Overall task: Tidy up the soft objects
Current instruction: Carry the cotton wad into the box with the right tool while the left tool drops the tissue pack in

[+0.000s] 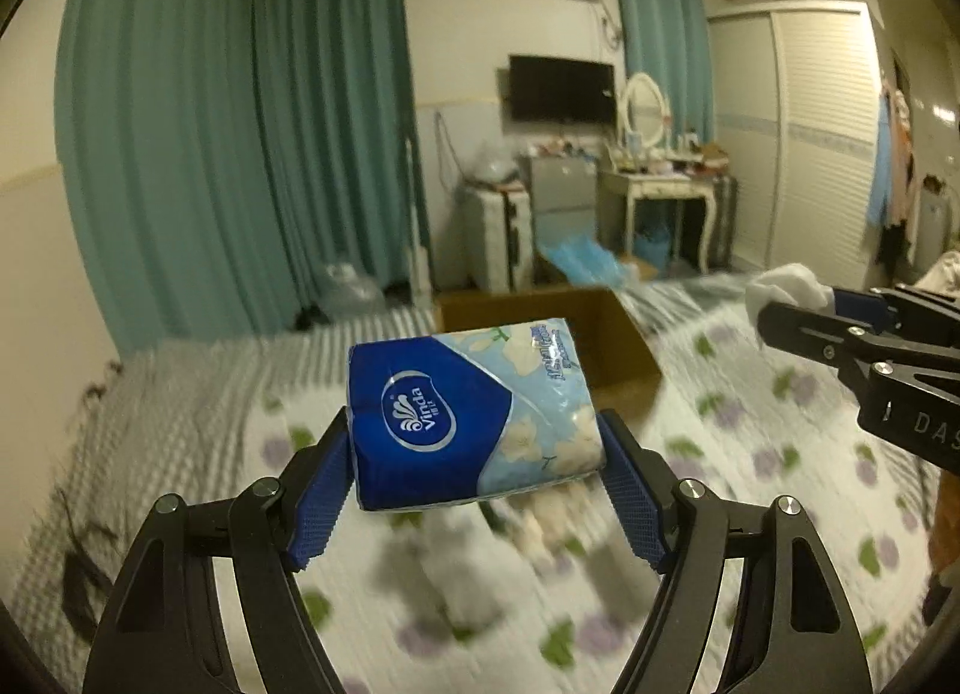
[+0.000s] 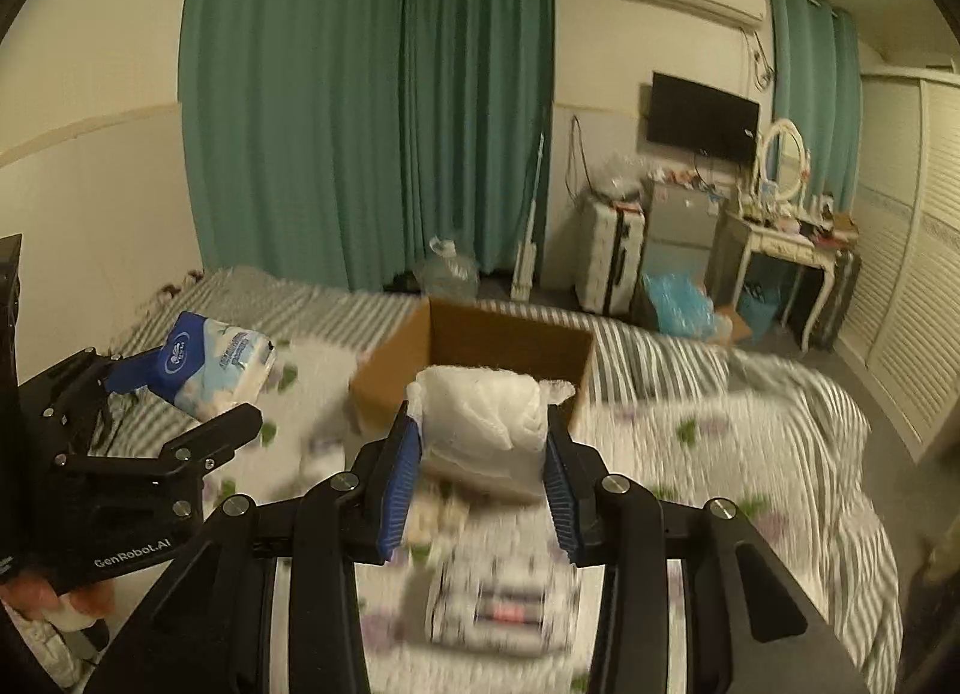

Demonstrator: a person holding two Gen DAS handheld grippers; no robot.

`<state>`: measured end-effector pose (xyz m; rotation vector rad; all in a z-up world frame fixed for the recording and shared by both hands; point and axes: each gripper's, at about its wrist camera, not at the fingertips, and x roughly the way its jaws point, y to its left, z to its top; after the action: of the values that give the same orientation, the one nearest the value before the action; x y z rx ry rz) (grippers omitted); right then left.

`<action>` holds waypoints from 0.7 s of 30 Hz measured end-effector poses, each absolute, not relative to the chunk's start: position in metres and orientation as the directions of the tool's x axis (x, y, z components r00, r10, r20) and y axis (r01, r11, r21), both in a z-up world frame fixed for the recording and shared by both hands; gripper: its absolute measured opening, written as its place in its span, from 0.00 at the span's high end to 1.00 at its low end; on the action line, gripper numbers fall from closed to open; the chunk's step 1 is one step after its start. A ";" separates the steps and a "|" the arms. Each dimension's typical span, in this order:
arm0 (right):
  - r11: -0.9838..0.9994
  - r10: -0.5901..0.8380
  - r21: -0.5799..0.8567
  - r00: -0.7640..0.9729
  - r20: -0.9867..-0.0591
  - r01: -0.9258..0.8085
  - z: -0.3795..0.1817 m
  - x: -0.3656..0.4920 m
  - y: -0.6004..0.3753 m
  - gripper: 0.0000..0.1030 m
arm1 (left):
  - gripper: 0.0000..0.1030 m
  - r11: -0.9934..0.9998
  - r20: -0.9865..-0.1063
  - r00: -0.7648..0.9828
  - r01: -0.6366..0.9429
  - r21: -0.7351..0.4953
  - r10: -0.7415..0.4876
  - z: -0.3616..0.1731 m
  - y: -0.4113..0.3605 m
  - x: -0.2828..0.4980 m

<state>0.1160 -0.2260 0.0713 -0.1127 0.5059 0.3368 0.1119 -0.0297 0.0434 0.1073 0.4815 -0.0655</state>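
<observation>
Left wrist view shows the left gripper (image 1: pixel 474 448) clamped on a blue tissue pack (image 1: pixel 471 418) at frame center, its Vinda logo readable. Right wrist view alone shows the right gripper (image 2: pixel 480 454) squeezing a white cloth bundle (image 2: pixel 483 412) before the open cardboard box (image 2: pixel 480 346) on the bed (image 2: pixel 750 454); a blurred pack lies below it.

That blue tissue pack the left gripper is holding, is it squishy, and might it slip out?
The tissue pack probably gives softly: its wrapper creases where the left gripper squeezes its ends. It looks light for its size, held level in the air by its ends alone. The glossy plastic could be slippery, though the ribbed blue pads likely grip it well enough.
</observation>
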 end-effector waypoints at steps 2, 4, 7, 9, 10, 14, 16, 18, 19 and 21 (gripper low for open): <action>0.936 0.297 -0.024 0.824 -0.483 -0.352 0.080 0.138 -0.219 0.63 | 0.26 0.991 -0.434 0.900 0.083 0.106 -0.029 0.051 -0.031 0.130; 0.935 0.292 -0.039 0.829 -0.477 -0.353 0.086 0.163 -0.211 0.63 | 0.26 0.989 -0.417 0.908 0.094 0.117 -0.037 0.054 -0.035 0.150; 0.937 0.283 -0.047 0.830 -0.481 -0.347 0.085 0.198 -0.202 0.63 | 0.26 0.987 -0.438 0.897 0.115 0.109 -0.057 0.046 -0.042 0.189; 0.940 0.275 -0.043 0.825 -0.494 -0.339 0.078 0.222 -0.199 0.63 | 0.26 0.987 -0.463 0.884 0.124 0.098 -0.065 0.034 -0.047 0.219; 0.941 0.270 -0.041 0.822 -0.502 -0.335 0.072 0.233 -0.198 0.63 | 0.26 0.987 -0.472 0.879 0.123 0.099 -0.062 0.030 -0.048 0.229; 0.945 0.270 -0.005 0.786 -0.556 -0.328 0.035 0.286 -0.203 0.63 | 0.26 0.984 -0.529 0.847 0.139 0.110 -0.061 -0.006 -0.059 0.281; 0.946 0.276 0.018 0.774 -0.571 -0.324 0.019 0.301 -0.208 0.63 | 0.26 0.981 -0.556 0.829 0.152 0.119 -0.061 -0.020 -0.064 0.297; 0.948 0.274 0.032 0.760 -0.589 -0.316 0.001 0.320 -0.211 0.63 | 0.26 0.978 -0.576 0.815 0.164 0.127 -0.062 -0.035 -0.067 0.309; 0.947 0.276 0.037 0.753 -0.597 -0.318 -0.007 0.326 -0.212 0.63 | 0.26 0.977 -0.582 0.812 0.164 0.135 -0.056 -0.041 -0.069 0.315; 0.945 0.278 0.034 0.744 -0.607 -0.325 -0.018 0.335 -0.215 0.61 | 0.25 0.976 -0.590 0.806 0.169 0.141 -0.054 -0.049 -0.072 0.318</action>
<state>0.3345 -0.2150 -0.0182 -0.0752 0.6528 0.3302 0.3180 -0.0719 -0.0486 0.1905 0.6238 -0.1201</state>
